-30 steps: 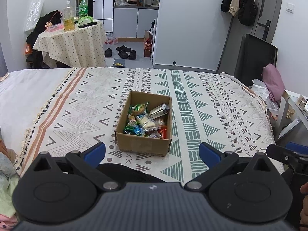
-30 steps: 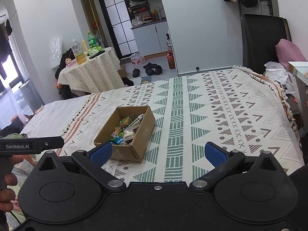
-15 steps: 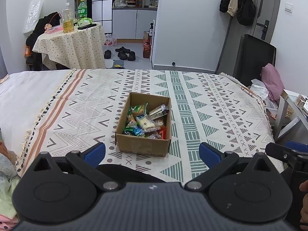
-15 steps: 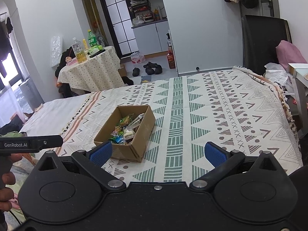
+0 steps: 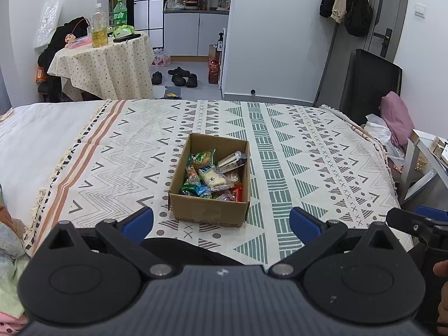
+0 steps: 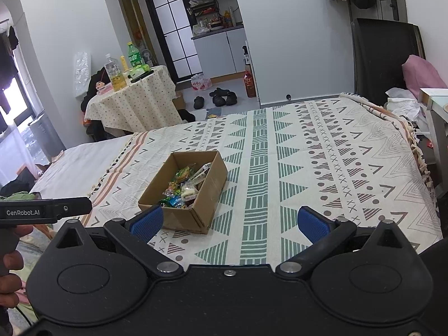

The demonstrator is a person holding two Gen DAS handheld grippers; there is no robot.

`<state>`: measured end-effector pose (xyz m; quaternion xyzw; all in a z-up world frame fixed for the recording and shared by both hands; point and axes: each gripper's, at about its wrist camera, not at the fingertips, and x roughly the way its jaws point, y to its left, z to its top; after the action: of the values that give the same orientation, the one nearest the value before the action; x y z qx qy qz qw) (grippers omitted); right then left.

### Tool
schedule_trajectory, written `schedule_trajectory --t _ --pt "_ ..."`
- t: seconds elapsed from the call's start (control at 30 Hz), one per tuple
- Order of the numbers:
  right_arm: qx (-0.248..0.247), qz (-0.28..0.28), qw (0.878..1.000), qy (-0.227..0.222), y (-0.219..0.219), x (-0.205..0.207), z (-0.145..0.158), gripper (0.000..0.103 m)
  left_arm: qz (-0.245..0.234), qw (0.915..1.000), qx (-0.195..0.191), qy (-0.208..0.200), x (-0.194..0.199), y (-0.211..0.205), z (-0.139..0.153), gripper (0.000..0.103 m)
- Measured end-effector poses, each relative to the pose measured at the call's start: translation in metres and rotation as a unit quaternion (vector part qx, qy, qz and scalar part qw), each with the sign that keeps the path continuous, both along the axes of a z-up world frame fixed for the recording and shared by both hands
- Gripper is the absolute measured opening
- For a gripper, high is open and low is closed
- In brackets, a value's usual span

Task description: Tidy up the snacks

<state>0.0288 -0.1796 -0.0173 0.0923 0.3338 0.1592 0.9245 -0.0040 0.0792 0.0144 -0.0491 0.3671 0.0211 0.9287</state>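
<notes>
An open cardboard box (image 5: pixel 208 208) sits flat on the patterned bedspread (image 5: pixel 308 145), its flaps absent from view and its top open. Inside lies a loose heap of wrapped snacks (image 5: pixel 212 175): a green packet with a round biscuit near the far wall, a pale cream packet in the middle, a clear-and-dark wrapper leaning against the right wall, small green and blue sweets and a red packet near the front wall.

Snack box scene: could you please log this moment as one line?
left gripper: open, empty | right gripper: open, empty | cardboard box: on patterned blanket, holds wrapped snacks | no contact
</notes>
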Motion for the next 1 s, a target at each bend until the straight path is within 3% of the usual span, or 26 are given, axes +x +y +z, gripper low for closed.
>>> schedule_trajectory --t 1.0 --pt "-0.007 0.002 1.0 0.003 0.0023 0.0001 -0.0015 0.103 -0.005 1.0 0.002 0.004 -0.0019 0.0014 -0.005 0.103"
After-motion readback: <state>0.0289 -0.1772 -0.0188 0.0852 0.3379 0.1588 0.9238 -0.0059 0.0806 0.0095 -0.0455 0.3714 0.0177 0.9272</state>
